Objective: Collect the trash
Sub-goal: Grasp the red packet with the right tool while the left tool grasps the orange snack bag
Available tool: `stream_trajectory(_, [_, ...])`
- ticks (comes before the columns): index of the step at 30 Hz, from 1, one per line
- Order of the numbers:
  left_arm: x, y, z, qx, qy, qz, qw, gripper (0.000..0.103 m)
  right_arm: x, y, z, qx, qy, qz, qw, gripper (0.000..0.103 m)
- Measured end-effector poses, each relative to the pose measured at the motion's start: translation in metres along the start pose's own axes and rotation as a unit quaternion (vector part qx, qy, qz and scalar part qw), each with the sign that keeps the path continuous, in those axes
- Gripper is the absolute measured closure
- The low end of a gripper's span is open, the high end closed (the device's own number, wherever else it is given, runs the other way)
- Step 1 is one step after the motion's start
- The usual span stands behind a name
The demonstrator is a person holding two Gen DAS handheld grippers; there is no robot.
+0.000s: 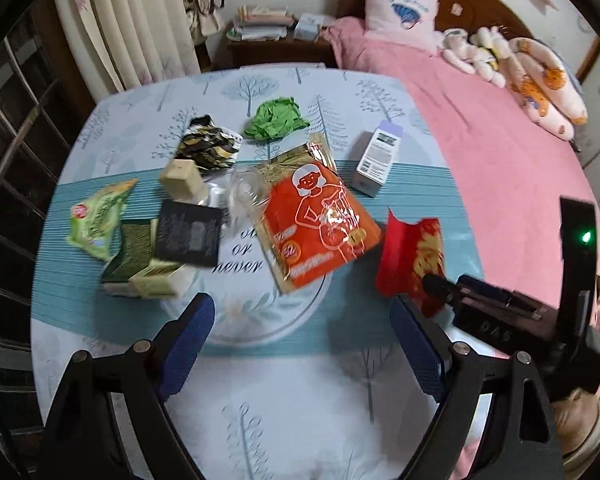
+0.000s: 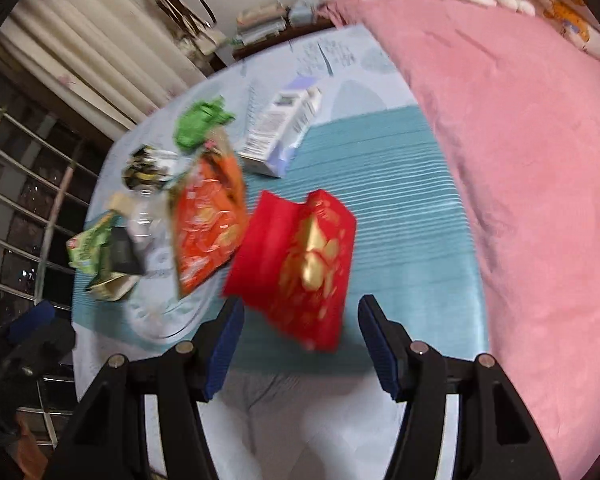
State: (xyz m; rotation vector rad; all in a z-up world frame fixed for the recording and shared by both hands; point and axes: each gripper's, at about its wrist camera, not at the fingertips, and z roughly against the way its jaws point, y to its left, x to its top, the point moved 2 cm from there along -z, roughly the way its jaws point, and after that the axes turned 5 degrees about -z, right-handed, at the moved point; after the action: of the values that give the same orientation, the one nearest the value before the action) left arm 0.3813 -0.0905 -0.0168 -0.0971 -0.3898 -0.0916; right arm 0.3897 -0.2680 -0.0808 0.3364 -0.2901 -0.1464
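Trash lies scattered on a table with a tree-print cloth [image 1: 300, 400]. My left gripper [image 1: 302, 340] hangs open above the near middle, with nothing between its blue pads [image 1: 188, 336]. Ahead of it lie an orange packet [image 1: 320, 224], a clear plastic cup [image 1: 248, 192], a black box [image 1: 188, 236] and a green snack wrapper [image 1: 96, 220]. My right gripper [image 2: 302, 346] is open just above a red and gold packet [image 2: 300, 264]; the packet's near edge shows between the fingers, and the pads [image 2: 380, 352] stand clear of it.
Farther back sit crumpled green paper [image 1: 278, 118], a black and gold wrapper [image 1: 208, 148], a beige box [image 1: 180, 180] and a white and purple carton [image 1: 376, 160]. A pink bed [image 1: 480, 140] borders the table on the right; curtains [image 1: 132, 20] and a window grille [image 1: 16, 152] stand left.
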Motion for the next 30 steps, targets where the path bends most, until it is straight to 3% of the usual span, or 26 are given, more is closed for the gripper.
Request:
stream_trajectory(2, [0.010,-0.001,-0.018,-0.002,0.015,0.010,0.9998,0.015,0.003,-0.003,-0.017,-0.006,0.018,0.003,1.000,0.045])
stream_trajectory(11, [0.044,-0.018,-0.079,-0.002,0.074,0.036,0.9966,0.015,0.020,-0.003,-0.024,0.037,0.023,0.046,0.998,0.084])
stream_trajectory(15, [0.057,-0.025,-0.101,0.003,0.099,0.056,0.9935,0.015,0.029,-0.008,-0.013,0.046,0.003,0.053,0.998,0.086])
stream_trajectory(25, [0.074,-0.039,-0.148,0.056,0.149,0.080,0.9840,0.015,0.034,-0.021,-0.013,0.066,0.009,0.060,0.996,0.086])
stream_trajectory(30, [0.077,-0.042,-0.167,0.105,0.167,0.078,0.9773,0.015,0.033,-0.025,-0.019,0.069,0.019,0.059,0.996,0.086])
